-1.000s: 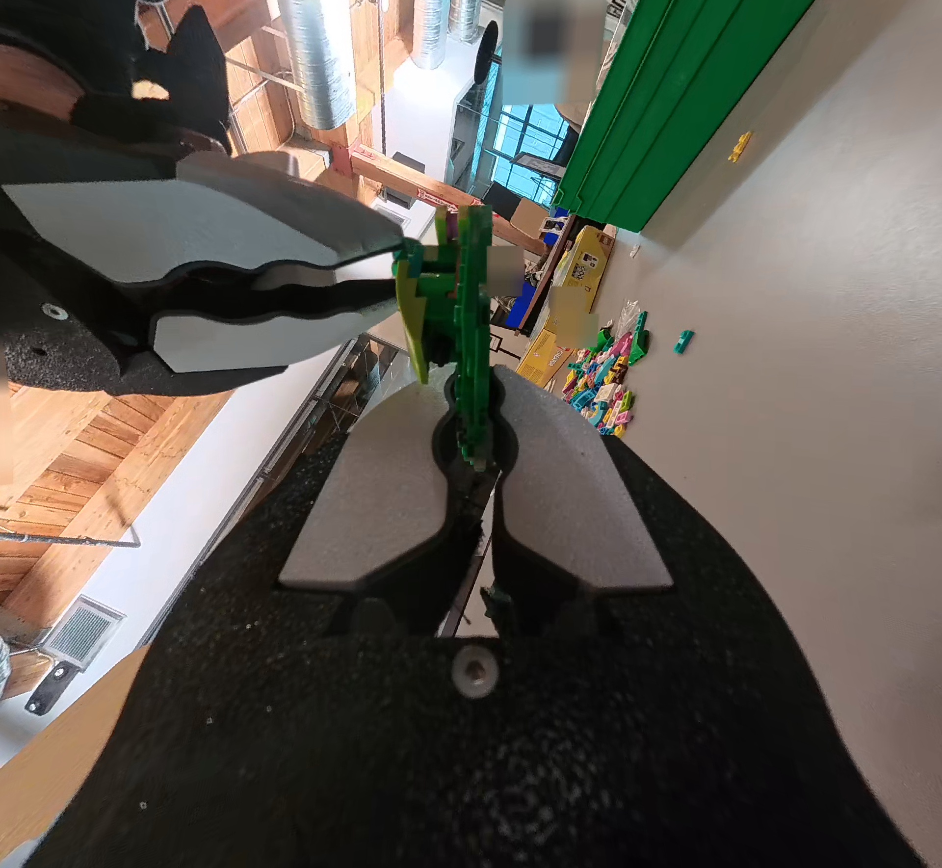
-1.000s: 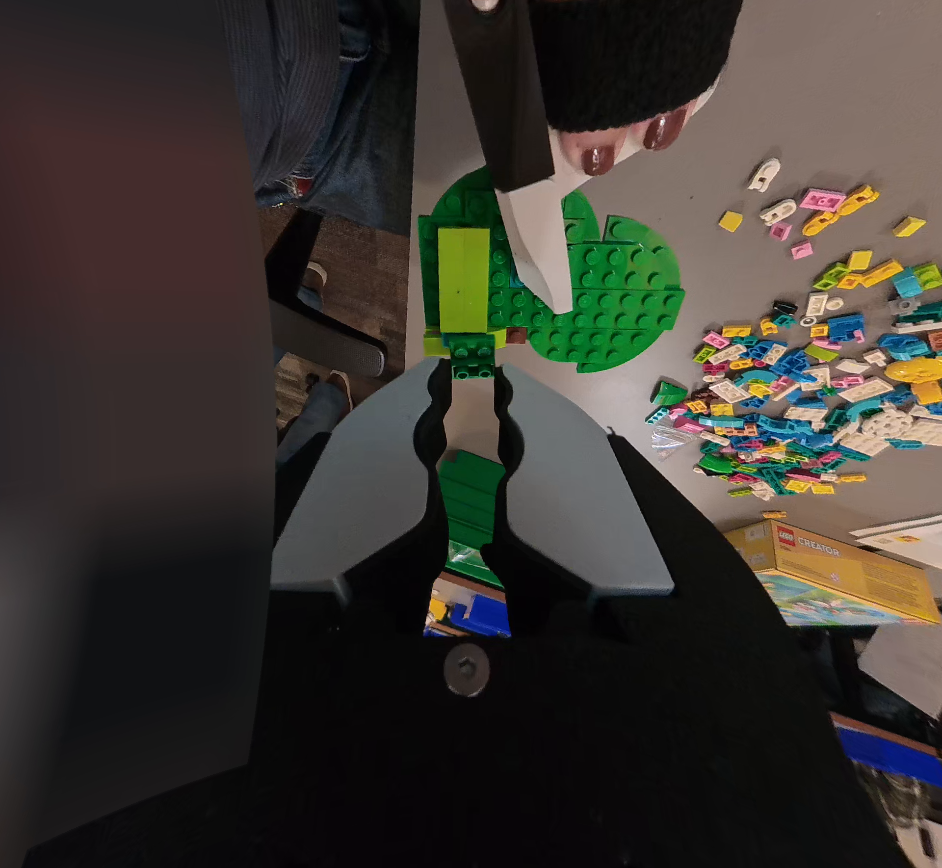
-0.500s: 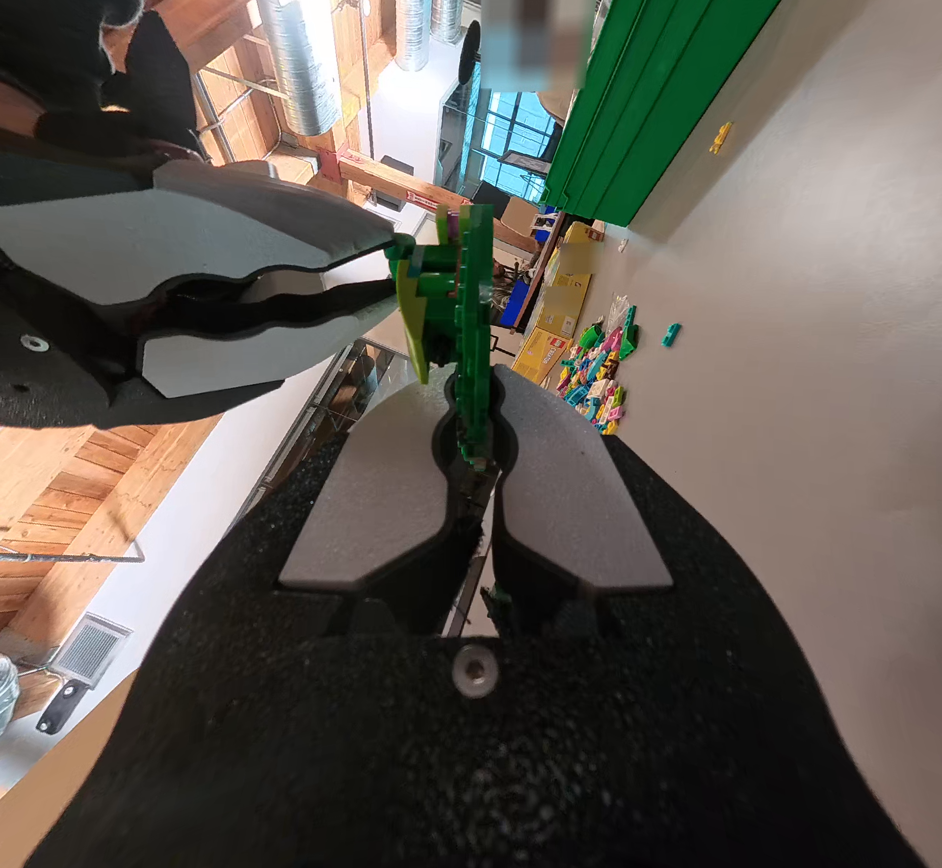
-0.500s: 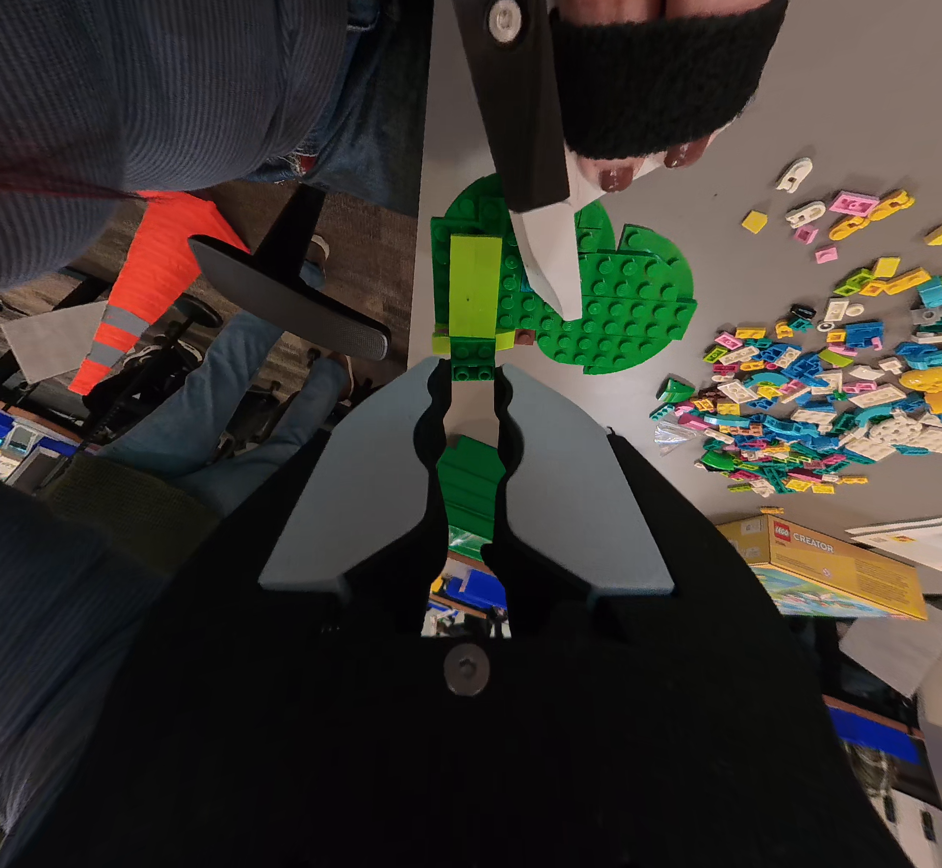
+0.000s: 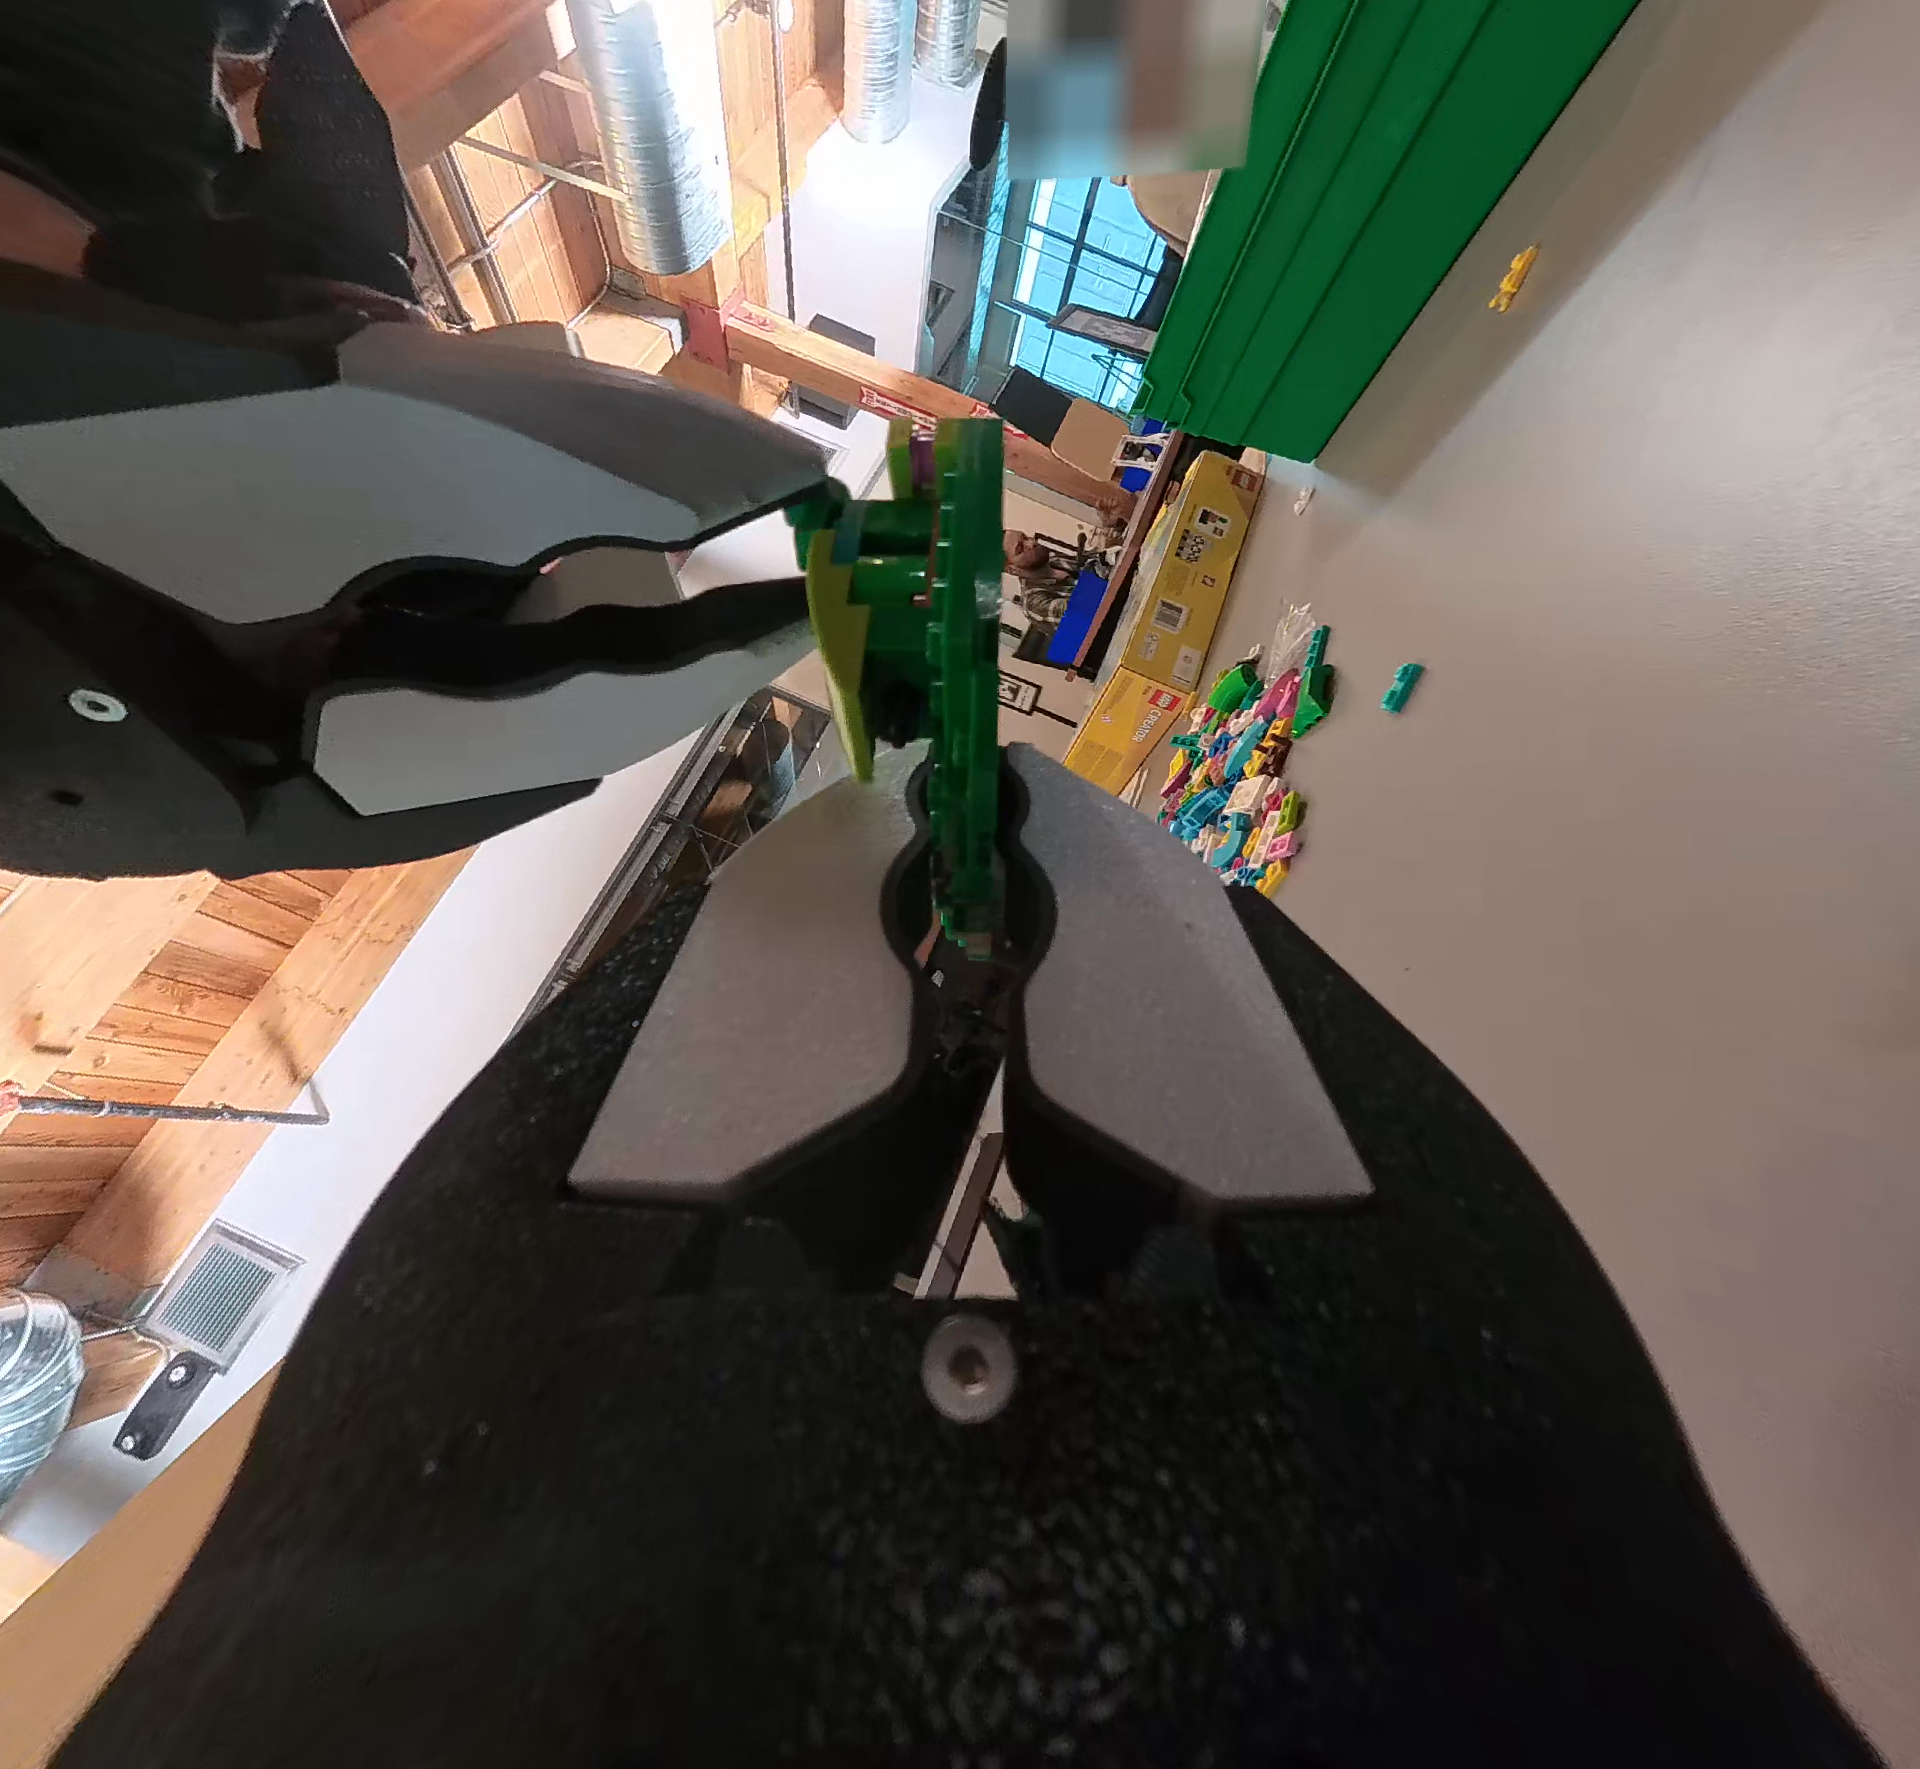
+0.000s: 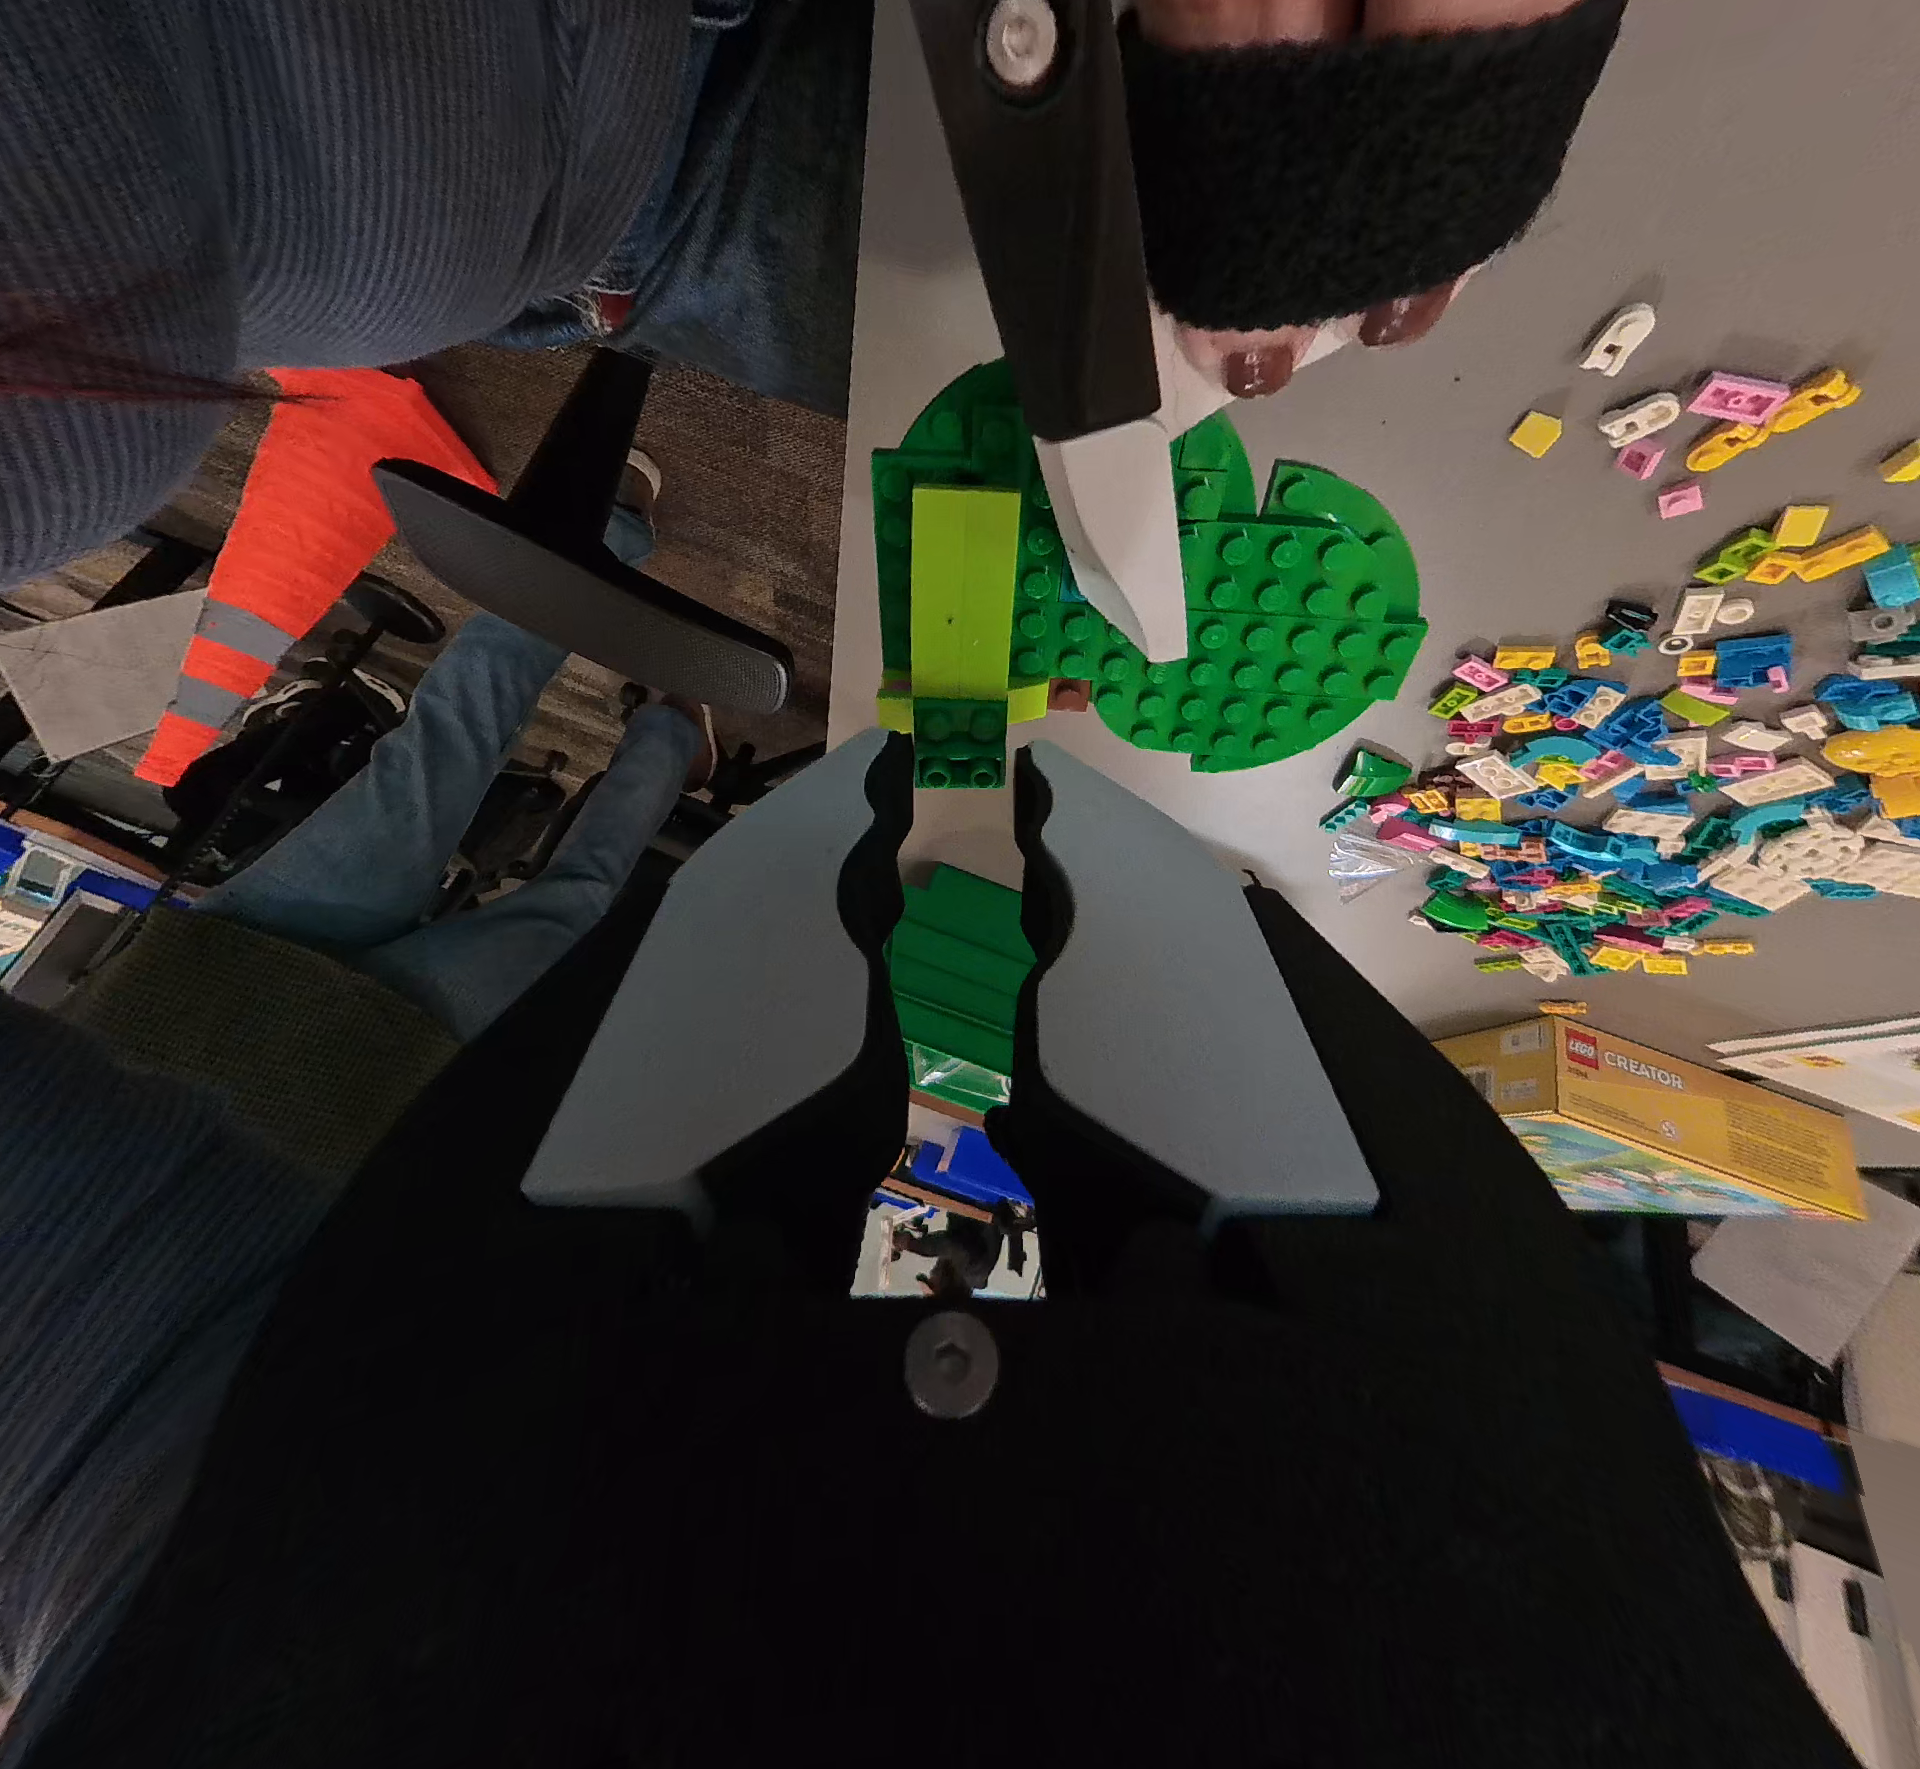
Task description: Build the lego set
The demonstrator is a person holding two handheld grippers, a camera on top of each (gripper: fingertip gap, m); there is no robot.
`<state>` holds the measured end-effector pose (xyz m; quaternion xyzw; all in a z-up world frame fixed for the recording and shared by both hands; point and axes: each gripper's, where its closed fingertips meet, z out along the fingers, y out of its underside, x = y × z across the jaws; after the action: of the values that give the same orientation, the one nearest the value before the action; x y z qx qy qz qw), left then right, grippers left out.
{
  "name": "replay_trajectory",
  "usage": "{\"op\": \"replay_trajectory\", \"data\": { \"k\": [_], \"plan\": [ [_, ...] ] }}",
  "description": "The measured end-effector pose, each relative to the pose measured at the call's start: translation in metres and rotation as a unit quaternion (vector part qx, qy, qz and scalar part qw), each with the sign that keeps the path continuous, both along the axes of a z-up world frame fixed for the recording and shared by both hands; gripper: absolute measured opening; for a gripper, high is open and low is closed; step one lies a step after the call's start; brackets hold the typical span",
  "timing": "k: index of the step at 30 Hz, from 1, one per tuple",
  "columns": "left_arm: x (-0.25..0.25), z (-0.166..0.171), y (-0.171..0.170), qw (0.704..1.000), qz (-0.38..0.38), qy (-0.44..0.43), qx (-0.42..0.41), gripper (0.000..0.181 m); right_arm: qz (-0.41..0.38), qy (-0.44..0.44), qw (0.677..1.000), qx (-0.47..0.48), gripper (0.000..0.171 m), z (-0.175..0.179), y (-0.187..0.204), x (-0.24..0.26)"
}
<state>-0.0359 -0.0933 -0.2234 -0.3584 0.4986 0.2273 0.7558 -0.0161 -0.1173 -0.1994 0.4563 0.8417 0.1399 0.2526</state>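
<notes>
Left wrist view: the left gripper [image 5: 966, 820] is clamped on the edge of the green lego base plate [image 5: 968, 680], held edge-on above the grey table [image 5: 1662, 784], while the right gripper [image 5: 805, 566] meets the lime piece [image 5: 840, 670] on its face, fingertips slightly parted around a small green block. Right wrist view: the right gripper [image 6: 961, 763] has its tips on either side of the small green brick [image 6: 958, 751] below the lime piece [image 6: 961, 592], grip unconfirmed; the left gripper [image 6: 1127, 566] finger lies across the plate [image 6: 1247, 639], with loose bricks [image 6: 1662, 784] and a yellow box [image 6: 1662, 1127] on the table to the right.
</notes>
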Motion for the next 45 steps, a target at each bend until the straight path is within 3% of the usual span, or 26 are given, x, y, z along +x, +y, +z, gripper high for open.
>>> {"op": "replay_trajectory", "data": {
  "k": [8, 12, 16, 19, 22, 24, 28, 31, 36, 41, 45],
  "plan": [
    [-0.002, 0.003, 0.0, 1.0, 0.003, -0.007, 0.006, 0.008, 0.003, 0.029, 0.999, 0.017, 0.033, 0.007, 0.003, -0.007],
    [-0.004, 0.004, 0.0, 1.0, 0.003, -0.014, 0.003, 0.008, 0.0, 0.138, 0.99, 0.034, 0.048, 0.028, 0.01, -0.017],
    [-0.006, 0.007, 0.002, 1.0, -0.001, -0.031, -0.007, 0.008, 0.037, 0.313, 0.946, 0.071, 0.074, 0.045, 0.013, -0.019],
    [-0.007, 0.009, 0.003, 0.999, -0.004, -0.044, -0.014, 0.008, 0.13, 0.422, 0.885, 0.148, 0.102, 0.039, 0.02, -0.014],
    [-0.008, 0.009, 0.004, 0.998, -0.006, -0.051, -0.02, 0.008, 0.218, 0.479, 0.811, 0.257, 0.102, 0.029, 0.03, -0.012],
    [-0.007, 0.009, 0.004, 0.998, -0.009, -0.055, -0.023, 0.008, 0.251, 0.5, 0.774, 0.295, 0.104, 0.019, 0.027, -0.012],
    [-0.007, 0.011, 0.002, 0.998, -0.014, -0.061, -0.025, 0.011, 0.309, 0.511, 0.714, 0.365, 0.091, 0.007, 0.022, -0.015],
    [-0.007, 0.011, 0.002, 0.997, -0.015, -0.064, -0.027, 0.011, 0.319, 0.52, 0.699, 0.373, 0.072, 0.004, 0.018, -0.02],
    [-0.007, 0.012, 0.002, 0.997, -0.018, -0.066, -0.029, 0.008, 0.318, 0.521, 0.698, 0.374, 0.06, 0.002, 0.017, -0.028],
    [-0.007, 0.012, 0.001, 0.997, -0.021, -0.069, -0.031, 0.008, 0.34, 0.509, 0.697, 0.374, 0.038, 0.0, 0.017, -0.031],
    [-0.006, 0.012, 0.001, 0.997, -0.022, -0.07, -0.034, 0.008, 0.354, 0.501, 0.694, 0.377, 0.036, 0.0, 0.016, -0.032]
  ]
}}
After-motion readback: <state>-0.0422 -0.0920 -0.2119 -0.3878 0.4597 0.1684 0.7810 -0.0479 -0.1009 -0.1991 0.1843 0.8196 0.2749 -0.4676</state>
